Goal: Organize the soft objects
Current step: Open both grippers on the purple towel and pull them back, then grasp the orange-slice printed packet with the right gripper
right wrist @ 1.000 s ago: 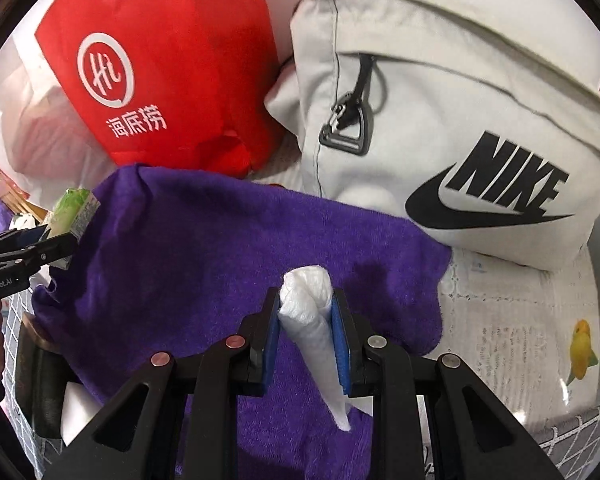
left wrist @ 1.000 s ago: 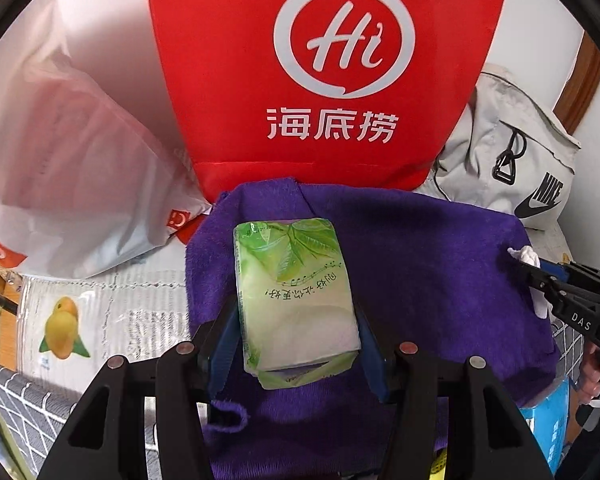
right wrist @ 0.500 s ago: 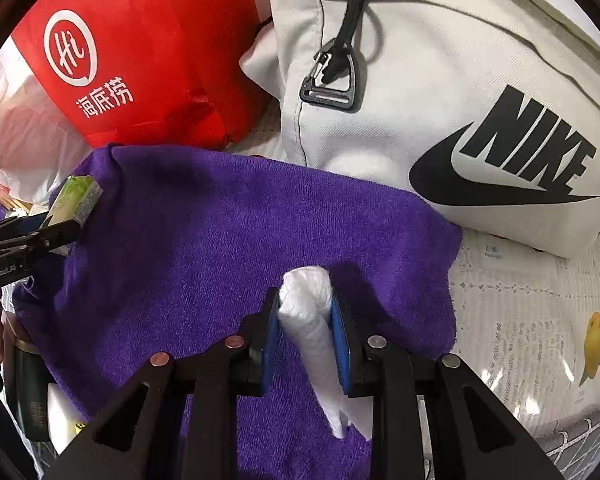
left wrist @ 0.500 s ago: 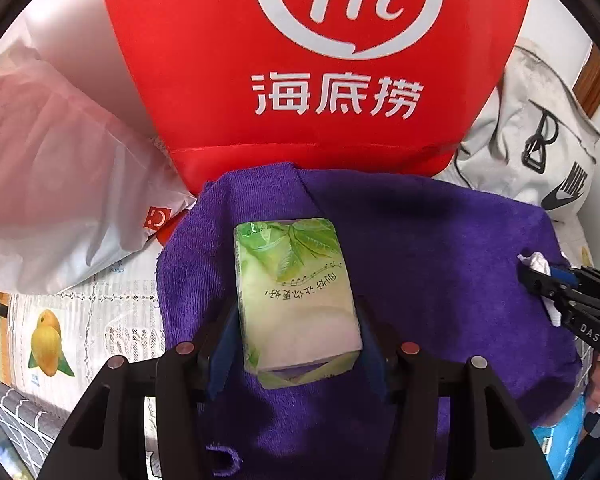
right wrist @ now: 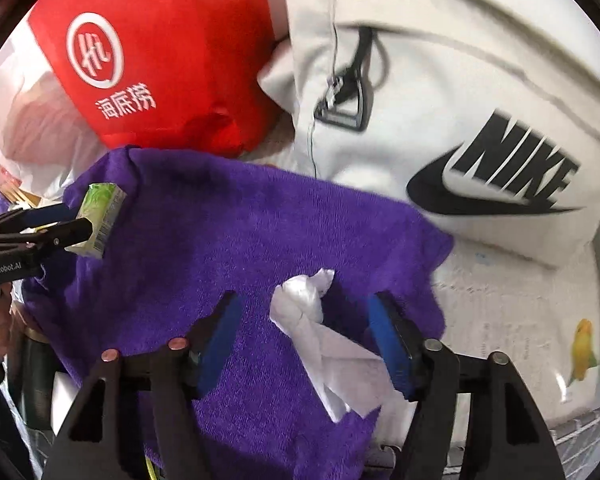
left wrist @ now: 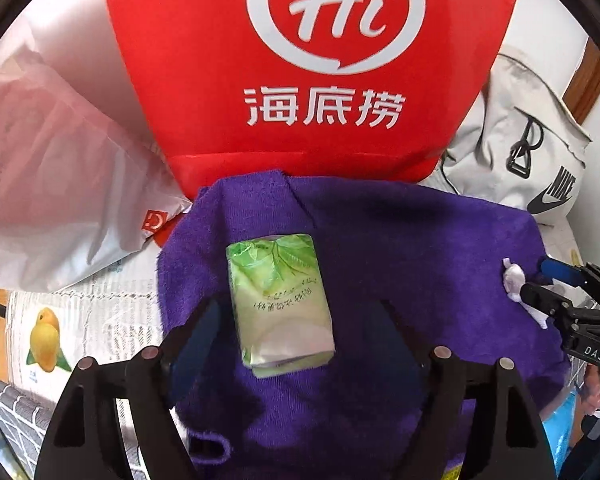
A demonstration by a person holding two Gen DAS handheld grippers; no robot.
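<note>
A purple towel [left wrist: 400, 240] [right wrist: 228, 240] lies spread over the surface. On its left part lies a green tissue pack [left wrist: 280, 300] [right wrist: 100, 216], between the opening jaws of my left gripper [left wrist: 296, 320]; the pads stand clear of its sides. A crumpled white tissue [right wrist: 312, 320] [left wrist: 514, 280] rests on the towel's right part. My right gripper [right wrist: 304, 316] is opening around it, both blue pads apart from the tissue.
A red bag with a white "Hi" logo [left wrist: 312, 72] stands behind the towel. A pale grey Nike bag [right wrist: 440, 100] sits at the back right, a white plastic bag [left wrist: 60, 180] at the left. Newspaper with fruit prints [left wrist: 72, 320] covers the surface.
Both grippers have opened: the left let go of the green tissue pack, the right let go of the white tissue. Both things now lie on the purple towel.
</note>
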